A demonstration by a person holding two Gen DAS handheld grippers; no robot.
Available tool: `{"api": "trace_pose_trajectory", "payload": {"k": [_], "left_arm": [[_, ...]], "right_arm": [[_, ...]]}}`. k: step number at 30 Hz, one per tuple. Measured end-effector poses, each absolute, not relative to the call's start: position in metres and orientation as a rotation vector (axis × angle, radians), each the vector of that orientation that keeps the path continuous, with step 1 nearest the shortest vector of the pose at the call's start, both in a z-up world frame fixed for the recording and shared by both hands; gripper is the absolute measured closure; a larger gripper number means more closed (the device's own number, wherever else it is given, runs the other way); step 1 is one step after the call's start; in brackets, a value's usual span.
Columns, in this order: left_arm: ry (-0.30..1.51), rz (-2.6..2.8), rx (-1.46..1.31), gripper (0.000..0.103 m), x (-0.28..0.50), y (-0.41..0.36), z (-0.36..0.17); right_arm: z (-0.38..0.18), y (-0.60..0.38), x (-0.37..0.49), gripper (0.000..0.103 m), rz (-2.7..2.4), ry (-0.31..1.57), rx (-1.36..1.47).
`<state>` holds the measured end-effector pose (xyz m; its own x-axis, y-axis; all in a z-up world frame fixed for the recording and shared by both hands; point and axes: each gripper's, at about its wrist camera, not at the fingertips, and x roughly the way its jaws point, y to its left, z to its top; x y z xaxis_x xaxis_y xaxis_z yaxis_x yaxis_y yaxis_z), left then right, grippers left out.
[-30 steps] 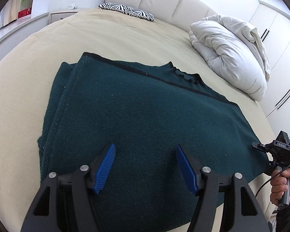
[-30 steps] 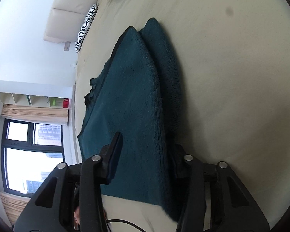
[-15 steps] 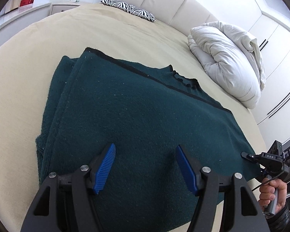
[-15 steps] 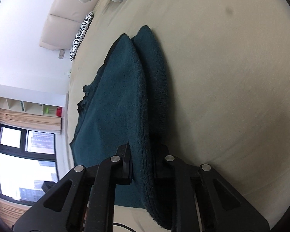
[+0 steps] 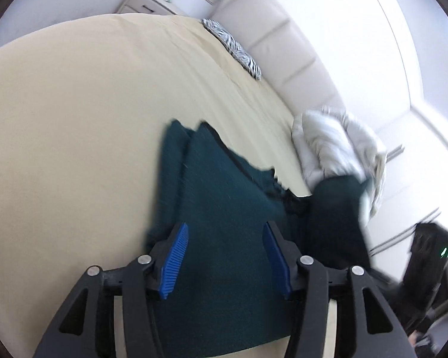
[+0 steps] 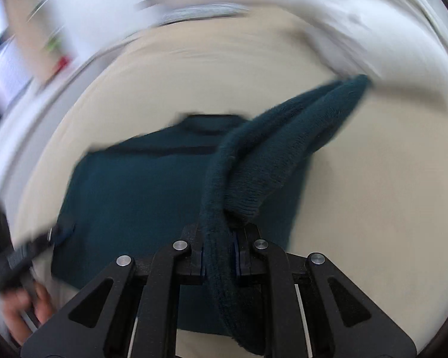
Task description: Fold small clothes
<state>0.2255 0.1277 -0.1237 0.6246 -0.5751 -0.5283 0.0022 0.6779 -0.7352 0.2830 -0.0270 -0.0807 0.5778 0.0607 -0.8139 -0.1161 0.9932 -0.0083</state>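
Lying half-folded: dark teal knit sweater (image 5: 224,208) | edge lifted by right hand-held gripper (image 6: 219,256)

bed sheet (image 5: 74,149): beige
pillow (image 5: 239,50): zebra print, by headboard (image 5: 283,47)
duvet (image 5: 337,146): white, bunched

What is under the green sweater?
The sweater lies on the beige bed sheet, which shows all around it. The right gripper pinches one edge up. Whatever lies beneath the flat part is covered.

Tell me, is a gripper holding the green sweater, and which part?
Yes. The right gripper pinches the sweater by its thick side edge. The left gripper is closing but grips nothing.
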Motion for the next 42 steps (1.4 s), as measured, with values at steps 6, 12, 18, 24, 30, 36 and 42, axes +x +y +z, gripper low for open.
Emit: {"api": "trace_pose_trajectory", "payload": {"k": [6, 12, 18, 24, 30, 36, 42], "left_arm": [[0.840, -0.407, -0.818, 0.037, 0.225, 0.152, -0.117], [0.931, -0.499, -0.824, 0.035, 0.257, 0.126, -0.116], [1.060, -0.531, -0.746, 0.034, 0.304, 0.096, -0.119], [1.139, -0.575, -0.688, 0.035, 0.325, 0.067, -0.124], [1.114, -0.580, -0.761, 0.032, 0.322, 0.073, -0.122], [1.161, -0.581, -0.716, 0.034, 0.331, 0.056, -0.126], [1.204, -0.583, -0.699, 0.036, 0.340, 0.054, -0.126]], "right_arm": [[-0.125, 0.067, 0.295, 0.092, 0.236, 1.018, -0.267], [-0.129, 0.075, 0.284, 0.092, 0.219, 0.968, -0.349], [-0.135, 0.087, 0.267, 0.092, 0.220, 0.921, -0.450], [-0.138, 0.091, 0.254, 0.091, 0.244, 0.882, -0.510], [-0.137, 0.088, 0.244, 0.091, 0.270, 0.863, -0.514], [-0.139, 0.087, 0.245, 0.091, 0.273, 0.856, -0.522], [-0.139, 0.091, 0.234, 0.091, 0.280, 0.832, -0.584]]}}
